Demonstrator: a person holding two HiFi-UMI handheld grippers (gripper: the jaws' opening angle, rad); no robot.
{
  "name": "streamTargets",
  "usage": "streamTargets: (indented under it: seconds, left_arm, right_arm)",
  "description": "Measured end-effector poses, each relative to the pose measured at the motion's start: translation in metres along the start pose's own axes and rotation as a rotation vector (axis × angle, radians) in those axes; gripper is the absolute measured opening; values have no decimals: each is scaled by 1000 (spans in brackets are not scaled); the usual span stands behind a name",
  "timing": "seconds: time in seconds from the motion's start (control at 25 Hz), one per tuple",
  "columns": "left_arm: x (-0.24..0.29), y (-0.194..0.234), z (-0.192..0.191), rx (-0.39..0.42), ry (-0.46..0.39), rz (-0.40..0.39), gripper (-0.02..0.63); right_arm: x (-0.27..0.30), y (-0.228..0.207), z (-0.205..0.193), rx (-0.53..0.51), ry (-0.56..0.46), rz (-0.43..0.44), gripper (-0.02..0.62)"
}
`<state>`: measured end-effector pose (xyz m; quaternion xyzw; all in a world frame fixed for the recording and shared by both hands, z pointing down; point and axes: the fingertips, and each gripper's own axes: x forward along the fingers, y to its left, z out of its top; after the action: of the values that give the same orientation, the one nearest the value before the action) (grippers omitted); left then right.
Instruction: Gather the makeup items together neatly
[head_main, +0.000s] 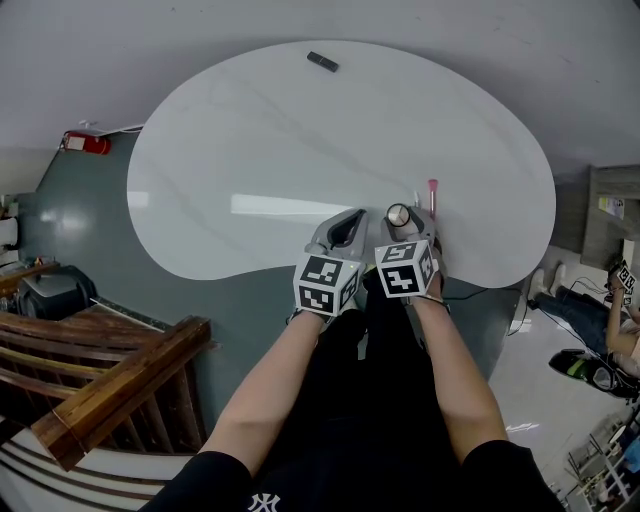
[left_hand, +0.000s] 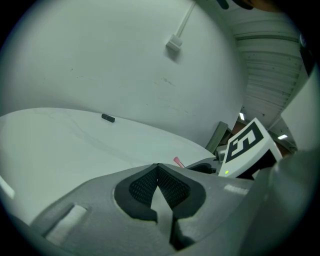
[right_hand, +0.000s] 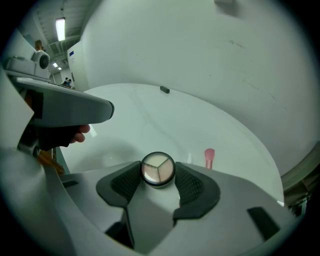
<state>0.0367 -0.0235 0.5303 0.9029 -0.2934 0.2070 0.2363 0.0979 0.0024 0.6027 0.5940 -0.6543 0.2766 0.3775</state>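
A round compact (head_main: 398, 213) with a three-part pale pan sits between the jaws of my right gripper (head_main: 401, 222), which is shut on it just over the white table's near edge. The right gripper view shows the compact (right_hand: 158, 168) pinched between the ribbed pads (right_hand: 189, 187). A pink brush (head_main: 432, 196) lies on the table just beyond and to the right, and its pink head (right_hand: 209, 157) shows past the jaws. My left gripper (head_main: 349, 226) is alongside on the left, shut and empty, its pads (left_hand: 170, 187) touching at the tips. A small dark item (head_main: 322, 61) lies at the far edge.
The white oval table (head_main: 260, 170) fills the middle. A wooden bench (head_main: 110, 385) stands at the lower left and a red object (head_main: 85, 143) lies on the floor at the left. A person (head_main: 622, 335) sits at the far right.
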Motion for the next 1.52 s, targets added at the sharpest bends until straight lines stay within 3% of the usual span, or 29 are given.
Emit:
streamTargets:
  seconds: [0.56, 0.84, 1.52]
  left_arm:
    - [-6, -8, 8, 8, -25, 4, 8]
    - [-33, -7, 22, 18, -73, 19, 8]
    - [-109, 0, 54, 41, -199, 37, 8]
  right_arm:
    - [-26, -3, 16, -10, -65, -3, 219]
    - [-62, 14, 46, -42, -190, -39, 52]
    - [-127, 80, 93, -75, -351, -15, 23]
